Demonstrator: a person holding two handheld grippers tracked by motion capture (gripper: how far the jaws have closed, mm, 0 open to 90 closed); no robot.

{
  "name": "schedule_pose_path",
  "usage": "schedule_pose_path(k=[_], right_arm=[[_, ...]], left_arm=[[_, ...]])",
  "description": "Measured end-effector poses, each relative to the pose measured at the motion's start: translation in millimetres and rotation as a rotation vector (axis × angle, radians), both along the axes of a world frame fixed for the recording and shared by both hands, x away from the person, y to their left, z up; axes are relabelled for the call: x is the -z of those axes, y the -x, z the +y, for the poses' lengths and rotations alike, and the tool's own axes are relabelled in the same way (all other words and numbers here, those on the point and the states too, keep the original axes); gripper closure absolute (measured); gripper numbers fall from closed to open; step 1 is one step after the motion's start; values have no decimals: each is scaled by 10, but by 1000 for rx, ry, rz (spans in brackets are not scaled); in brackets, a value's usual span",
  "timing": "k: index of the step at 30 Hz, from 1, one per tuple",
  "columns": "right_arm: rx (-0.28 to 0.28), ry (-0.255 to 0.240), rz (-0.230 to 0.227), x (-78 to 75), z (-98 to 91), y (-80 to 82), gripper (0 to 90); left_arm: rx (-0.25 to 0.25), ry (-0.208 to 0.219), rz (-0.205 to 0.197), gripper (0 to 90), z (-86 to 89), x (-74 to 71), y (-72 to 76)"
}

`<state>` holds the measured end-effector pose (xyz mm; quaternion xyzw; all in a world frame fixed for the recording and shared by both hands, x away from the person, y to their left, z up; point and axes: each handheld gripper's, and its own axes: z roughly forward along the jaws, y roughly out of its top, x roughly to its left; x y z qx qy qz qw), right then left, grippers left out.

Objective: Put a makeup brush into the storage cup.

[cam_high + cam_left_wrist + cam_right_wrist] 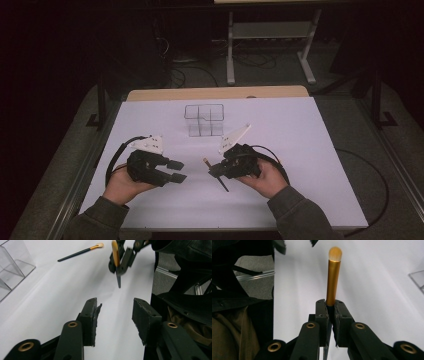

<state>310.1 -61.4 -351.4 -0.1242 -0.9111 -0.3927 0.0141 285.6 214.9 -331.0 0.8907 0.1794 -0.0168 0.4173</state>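
My right gripper point(215, 172) point(331, 303) is shut on a makeup brush point(333, 277) with a gold ferrule and a pale rounded tip. The brush sticks out ahead of the jaws, and its dark handle point(223, 185) hangs below them. The left gripper view shows that gripper point(122, 262) and its brush point(115, 255) straight ahead. My left gripper point(179, 170) point(115, 307) stands open over the white table with nothing between its pads, a short way left of the right one. A second brush point(77, 253), dark-handled with a gold ferrule, lies flat on the table farther off.
A clear plastic organiser point(203, 120) point(15, 267) with several compartments stands at the middle of the white tabletop point(310, 150), beyond both grippers. One of its corners point(418, 277) shows at the right of the right gripper view. Cables trail from both grippers.
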Motion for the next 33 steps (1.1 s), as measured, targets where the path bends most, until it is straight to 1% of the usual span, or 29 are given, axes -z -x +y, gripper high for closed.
schedule_pose_path(k=[1, 4, 7, 8, 9, 10, 11, 12, 13, 14, 15, 16, 17, 20, 21, 22, 23, 24, 26, 29, 30, 33], right_arm=[[3, -3, -7, -12, -15, -10, 826], [20, -25, -5, -93, -74, -55, 826], [29, -23, -12, -148, -104, -92, 826], [42, -31, -6, -190, -122, -119, 826], [43, -28, -4, -211, -132, -134, 826], [43, -28, -4, -211, -132, -134, 826], [46, -31, -13, -245, -147, -173, 826], [46, -31, -13, -245, -147, -173, 826], [52, -37, -13, -267, -150, -199, 826], [52, -37, -13, -267, -150, -199, 826], [61, -45, -1, -281, -146, -218, 826], [61, -45, -1, -281, -146, -218, 826], [58, -40, -4, -280, -134, -240, 826], [60, -35, 1, -275, -115, -249, 826], [59, -36, 3, -274, -110, -254, 826], [59, -36, 3, -274, -110, -254, 826], [63, -35, 2, -270, -105, -266, 826], [58, -30, 1, -268, -105, -279, 826], [59, -26, -7, -264, -105, -294, 826], [70, -28, 12, -282, -106, -313, 826], [70, -27, 3, -293, -109, -329, 826], [71, -34, -2, -323, -110, -358, 826]], left_arm=[[0, 1, 1, 543, 16, 24, 2], [-22, 0, 2, 513, 53, 98, 37], [-31, -2, 2, 493, 75, 137, 56], [-39, -3, -4, 464, 88, 156, 65], [-49, 3, -5, 457, 107, 190, 92], [-49, 3, -5, 453, 107, 190, 92], [-60, -18, -19, 436, 119, 232, 124], [-60, -18, -19, 426, 119, 232, 124], [-67, -30, -23, 418, 135, 263, 140], [-67, -30, -23, 413, 135, 263, 140], [-72, -33, -27, 407, 143, 283, 156], [-74, -32, -34, 407, 149, 296, 164], [-89, -37, -39, 385, 157, 314, 181], [-99, -37, -45, 369, 165, 337, 192], [-102, -35, -53, 359, 170, 354, 195], [-102, -35, -53, 354, 170, 354, 195], [-117, -37, -57, 342, 173, 367, 207], [-117, -37, -57, 325, 173, 367, 207], [-126, -32, -59, 322, 177, 386, 223], [-141, -32, -63, 306, 196, 406, 253], [-144, -31, -62, 306, 199, 413, 261], [-155, -34, -69, 300, 226, 440, 277]])
